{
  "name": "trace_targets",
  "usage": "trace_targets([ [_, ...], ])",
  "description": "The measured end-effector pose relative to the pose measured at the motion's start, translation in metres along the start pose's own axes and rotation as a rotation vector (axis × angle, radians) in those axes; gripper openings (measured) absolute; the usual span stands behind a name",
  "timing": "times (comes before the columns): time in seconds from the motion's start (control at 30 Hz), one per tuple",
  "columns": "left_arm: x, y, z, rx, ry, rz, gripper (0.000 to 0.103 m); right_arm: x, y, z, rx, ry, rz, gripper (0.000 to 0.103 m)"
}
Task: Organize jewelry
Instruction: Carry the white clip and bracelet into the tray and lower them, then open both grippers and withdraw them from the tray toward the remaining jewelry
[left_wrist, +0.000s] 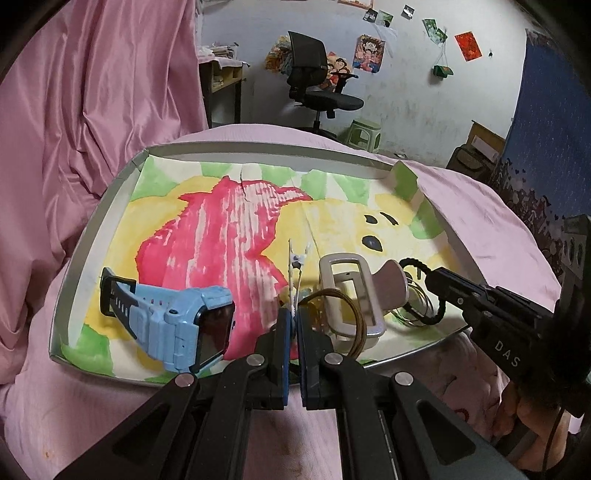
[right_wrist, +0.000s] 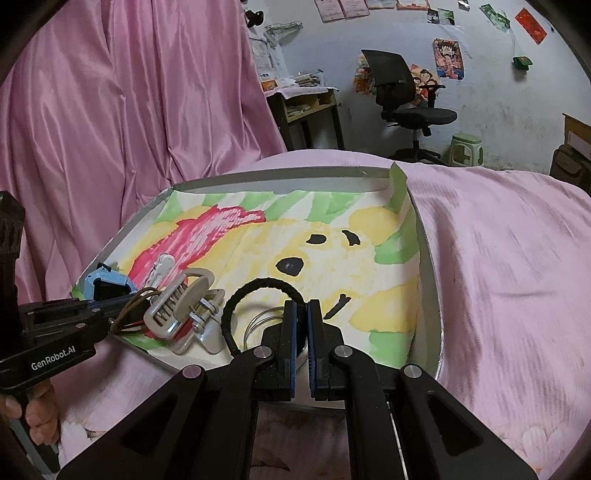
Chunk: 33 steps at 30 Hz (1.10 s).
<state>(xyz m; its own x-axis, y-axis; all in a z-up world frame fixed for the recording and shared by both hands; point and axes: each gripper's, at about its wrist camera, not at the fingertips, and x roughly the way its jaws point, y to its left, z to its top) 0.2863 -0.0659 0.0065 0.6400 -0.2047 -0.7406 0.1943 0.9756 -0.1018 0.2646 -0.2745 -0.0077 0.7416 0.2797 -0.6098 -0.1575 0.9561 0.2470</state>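
Note:
A shallow grey-rimmed tray (left_wrist: 92, 236) (right_wrist: 430, 295) lined with a painted sheet lies on a pink bed cover. At its near edge sit a blue smartwatch (left_wrist: 177, 325) (right_wrist: 105, 282), a beige claw hair clip (left_wrist: 351, 295) (right_wrist: 184, 299), brown hair ties (left_wrist: 356, 325) (right_wrist: 135, 299) and thin metal bangles (left_wrist: 417, 312) (right_wrist: 258, 319). My left gripper (left_wrist: 293, 321) (right_wrist: 118, 302) is shut on the thin end of a white hair clip (left_wrist: 294, 260) (right_wrist: 162, 267). My right gripper (right_wrist: 301, 308) (left_wrist: 428, 275) is shut on a black braided hair tie (left_wrist: 412, 263) (right_wrist: 258, 283) over the bangles.
Pink curtain fabric (left_wrist: 92, 92) hangs at the left. Beyond the bed stand a black office chair (left_wrist: 314, 81), a green stool (left_wrist: 364, 133) and a small desk (right_wrist: 306, 107). A hand (right_wrist: 37, 413) holds the left gripper's handle.

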Motion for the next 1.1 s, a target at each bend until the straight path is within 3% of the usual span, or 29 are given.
trace_targets([
  [0.37, -0.015, 0.005, -0.009, -0.034, -0.041, -0.041, 0.005, -0.006, -0.001, -0.002, 0.001, -0.012, 0.006, 0.007],
  [0.43, -0.019, 0.005, -0.011, -0.039, -0.053, -0.041, 0.004, -0.012, 0.0, -0.002, -0.004, -0.028, 0.0, 0.012],
  [0.5, -0.024, 0.005, -0.014, -0.045, -0.064, -0.046, 0.005, -0.018, 0.002, -0.003, -0.01, -0.045, -0.003, 0.025],
  [0.67, -0.034, 0.005, -0.019, -0.048, -0.086, -0.055, 0.005, -0.036, 0.003, -0.005, -0.019, -0.084, -0.012, 0.028],
  [0.87, -0.047, 0.003, -0.027, -0.045, -0.11, -0.063, 0.005, -0.055, 0.003, -0.009, -0.022, -0.128, -0.018, 0.046],
  [0.97, -0.054, 0.001, -0.032, -0.045, -0.124, -0.064, 0.005, -0.066, 0.002, -0.013, -0.021, -0.139, -0.009, 0.049],
  [1.07, -0.06, 0.001, -0.037, -0.046, -0.132, -0.072, 0.016, -0.077, 0.004, -0.018, -0.025, -0.16, -0.004, 0.056],
  [1.1, -0.063, 0.0, -0.04, -0.046, -0.139, -0.071, 0.03, -0.081, 0.005, -0.019, -0.027, -0.169, -0.003, 0.058],
])
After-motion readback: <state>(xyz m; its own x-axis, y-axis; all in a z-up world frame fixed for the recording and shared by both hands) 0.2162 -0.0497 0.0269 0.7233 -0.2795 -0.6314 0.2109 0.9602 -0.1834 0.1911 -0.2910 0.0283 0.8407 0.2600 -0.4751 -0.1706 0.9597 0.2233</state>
